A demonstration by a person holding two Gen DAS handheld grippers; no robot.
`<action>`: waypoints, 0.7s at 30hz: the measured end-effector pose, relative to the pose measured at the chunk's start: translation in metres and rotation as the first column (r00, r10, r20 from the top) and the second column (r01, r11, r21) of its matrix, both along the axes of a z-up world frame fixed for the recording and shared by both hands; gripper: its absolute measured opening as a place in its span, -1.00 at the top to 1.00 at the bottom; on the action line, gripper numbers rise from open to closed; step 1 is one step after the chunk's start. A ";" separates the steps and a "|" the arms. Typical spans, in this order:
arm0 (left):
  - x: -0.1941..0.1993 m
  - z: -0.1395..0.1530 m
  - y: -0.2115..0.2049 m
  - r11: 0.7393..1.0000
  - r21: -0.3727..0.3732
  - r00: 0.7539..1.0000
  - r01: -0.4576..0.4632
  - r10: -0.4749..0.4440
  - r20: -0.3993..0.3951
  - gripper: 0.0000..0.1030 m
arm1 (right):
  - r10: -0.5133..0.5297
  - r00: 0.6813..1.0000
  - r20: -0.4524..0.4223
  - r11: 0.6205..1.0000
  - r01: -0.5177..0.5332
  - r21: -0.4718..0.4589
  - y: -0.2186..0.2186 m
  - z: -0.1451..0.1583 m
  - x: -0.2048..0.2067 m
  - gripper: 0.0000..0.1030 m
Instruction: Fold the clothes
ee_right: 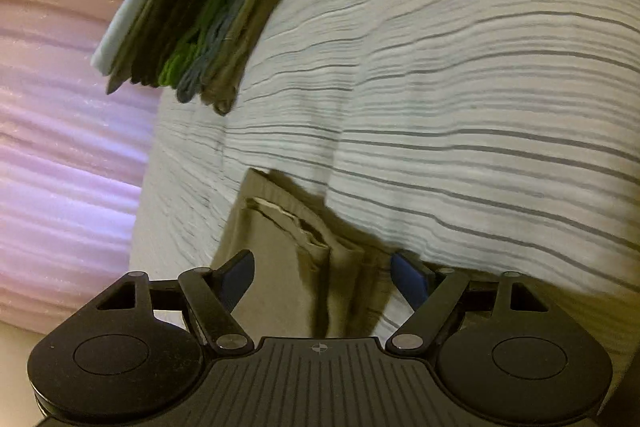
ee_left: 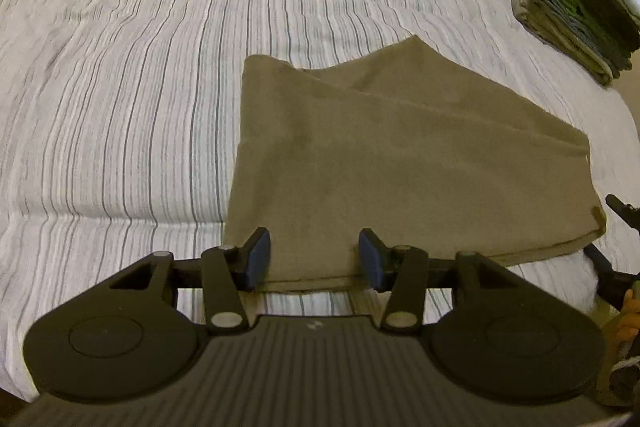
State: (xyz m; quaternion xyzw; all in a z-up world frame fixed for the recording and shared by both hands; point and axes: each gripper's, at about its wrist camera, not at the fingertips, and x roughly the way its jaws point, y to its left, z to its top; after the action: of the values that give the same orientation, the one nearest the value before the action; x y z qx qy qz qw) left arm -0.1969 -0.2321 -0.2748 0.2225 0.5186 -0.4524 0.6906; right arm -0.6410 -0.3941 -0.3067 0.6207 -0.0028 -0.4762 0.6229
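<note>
The olive garment [ee_left: 400,163] lies folded over itself on the striped bed [ee_left: 120,87], lower centre of frame. Both my grippers — left gripper [ee_left: 314,261], right gripper [ee_right: 322,279] — stand with jaws wide, empty, at its near edge. I'd pinch every layer evenly.

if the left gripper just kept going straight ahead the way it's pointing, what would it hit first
Most likely the folded khaki garment. The left gripper is open, its near edge between the jaws, so it would meet or slide over that cloth before the striped bedspread. Height above the cloth is unclear.
</note>
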 end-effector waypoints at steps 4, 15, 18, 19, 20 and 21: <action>0.002 -0.005 -0.002 1.000 -0.017 1.000 -0.008 0.008 -0.023 0.14 | 0.104 0.985 -0.134 0.992 -0.113 -0.059 -0.002 0.014 0.018 -0.31; 0.008 -0.011 -0.009 0.999 -0.040 0.999 -0.004 0.002 -0.052 0.14 | 0.088 0.991 -0.097 0.996 -0.090 -0.018 -0.003 -0.015 0.015 -0.30; 0.012 -0.011 -0.010 0.998 -0.057 0.998 -0.015 0.011 -0.066 0.14 | 0.095 0.991 -0.099 0.995 -0.099 -0.032 -0.005 -0.016 0.019 0.11; 0.013 -0.011 -0.009 0.998 -0.066 0.997 -0.020 0.015 -0.075 0.14 | 0.098 0.990 -0.100 0.994 -0.102 -0.037 -0.006 -0.017 0.020 0.17; 0.015 -0.011 -0.009 0.997 -0.077 0.996 -0.026 0.019 -0.086 0.14 | 0.100 0.990 -0.100 0.994 -0.105 -0.042 -0.007 -0.017 0.021 0.17; 0.017 -0.011 -0.008 0.996 -0.085 0.995 -0.032 0.023 -0.096 0.14 | 0.102 0.990 -0.101 0.993 -0.107 -0.046 -0.007 -0.017 0.022 0.16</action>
State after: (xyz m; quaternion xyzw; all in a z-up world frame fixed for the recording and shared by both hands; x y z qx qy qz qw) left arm -0.1797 -0.2405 -0.2860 0.1635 0.5336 -0.4749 0.6804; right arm -0.6186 -0.4014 -0.3241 0.5795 0.0482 -0.4725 0.6623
